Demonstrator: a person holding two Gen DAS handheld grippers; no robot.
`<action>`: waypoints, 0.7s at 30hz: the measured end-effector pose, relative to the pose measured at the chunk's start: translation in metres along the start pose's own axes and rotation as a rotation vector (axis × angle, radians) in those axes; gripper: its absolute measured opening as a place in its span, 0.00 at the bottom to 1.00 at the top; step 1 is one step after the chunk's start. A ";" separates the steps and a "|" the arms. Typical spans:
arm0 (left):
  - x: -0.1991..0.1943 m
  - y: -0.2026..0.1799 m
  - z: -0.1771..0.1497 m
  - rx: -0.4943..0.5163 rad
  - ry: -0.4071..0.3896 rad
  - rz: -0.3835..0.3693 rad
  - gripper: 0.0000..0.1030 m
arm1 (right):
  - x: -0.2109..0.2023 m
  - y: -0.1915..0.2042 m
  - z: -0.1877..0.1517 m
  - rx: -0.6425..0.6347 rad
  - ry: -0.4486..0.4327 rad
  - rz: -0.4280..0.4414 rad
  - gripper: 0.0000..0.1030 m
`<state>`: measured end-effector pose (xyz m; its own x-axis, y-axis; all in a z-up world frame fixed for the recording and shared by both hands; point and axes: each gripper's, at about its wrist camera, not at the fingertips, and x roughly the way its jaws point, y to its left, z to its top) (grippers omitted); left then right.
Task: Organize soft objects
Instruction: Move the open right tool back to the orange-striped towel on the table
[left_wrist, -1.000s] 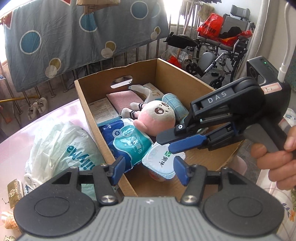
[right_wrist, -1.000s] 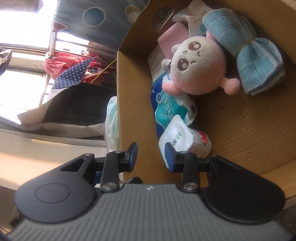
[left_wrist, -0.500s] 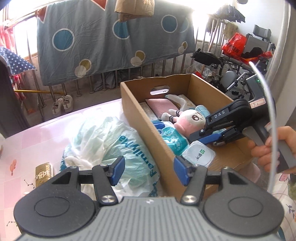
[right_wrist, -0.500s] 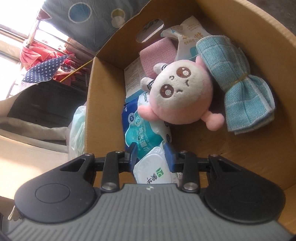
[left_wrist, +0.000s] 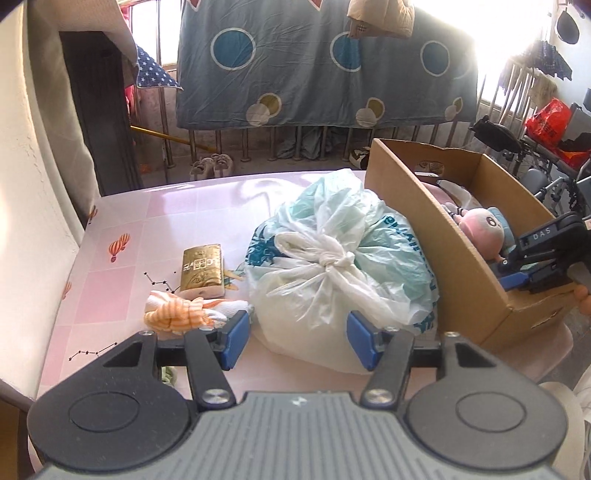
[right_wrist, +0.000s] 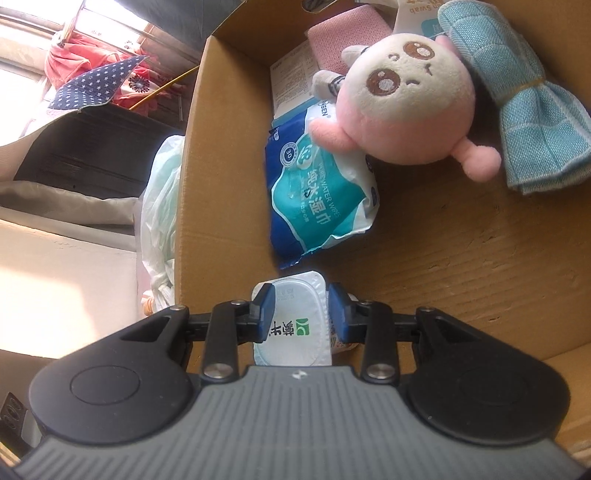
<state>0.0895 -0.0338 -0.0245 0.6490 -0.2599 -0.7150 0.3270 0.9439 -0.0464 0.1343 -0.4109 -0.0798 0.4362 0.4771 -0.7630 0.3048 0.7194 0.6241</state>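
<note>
My left gripper (left_wrist: 297, 336) stands open above the pink table (left_wrist: 147, 229), its fingers either side of the near edge of a knotted white plastic bag (left_wrist: 332, 266). An orange-striped cloth (left_wrist: 177, 312) and a gold pack (left_wrist: 202, 269) lie to its left. The cardboard box (left_wrist: 436, 236) stands on the right, with my right gripper (left_wrist: 511, 275) reaching into it. In the right wrist view my right gripper (right_wrist: 301, 315) is shut on a white foil-lidded tub (right_wrist: 295, 332) over the box floor. A wet-wipes pack (right_wrist: 317, 199), a pink plush (right_wrist: 406, 99) and a blue cloth (right_wrist: 532, 122) lie beyond it.
A pink folded cloth (right_wrist: 340, 40) and paper packs fill the box's far end. The box wall (right_wrist: 221, 184) rises left of the tub, with the plastic bag (right_wrist: 159, 206) outside it. Railings draped with a blue dotted sheet (left_wrist: 325, 66) stand behind the table.
My left gripper has swung left, away from the box, and now faces the plastic bag and the table. My right gripper shifted a little inside the box with the tub still between its fingers.
</note>
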 end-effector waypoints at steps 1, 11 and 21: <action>-0.003 0.003 -0.004 0.003 -0.006 0.018 0.61 | -0.006 0.002 -0.003 -0.003 -0.016 -0.006 0.31; -0.013 0.031 -0.034 -0.014 -0.036 0.153 0.63 | -0.073 0.066 -0.018 -0.167 -0.254 0.012 0.40; 0.008 0.074 -0.035 -0.173 -0.042 0.158 0.59 | 0.021 0.210 -0.046 -0.511 -0.032 0.199 0.40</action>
<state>0.0948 0.0409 -0.0585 0.7117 -0.1111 -0.6937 0.0987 0.9934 -0.0578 0.1686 -0.2270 0.0274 0.4719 0.6189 -0.6279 -0.2324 0.7743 0.5886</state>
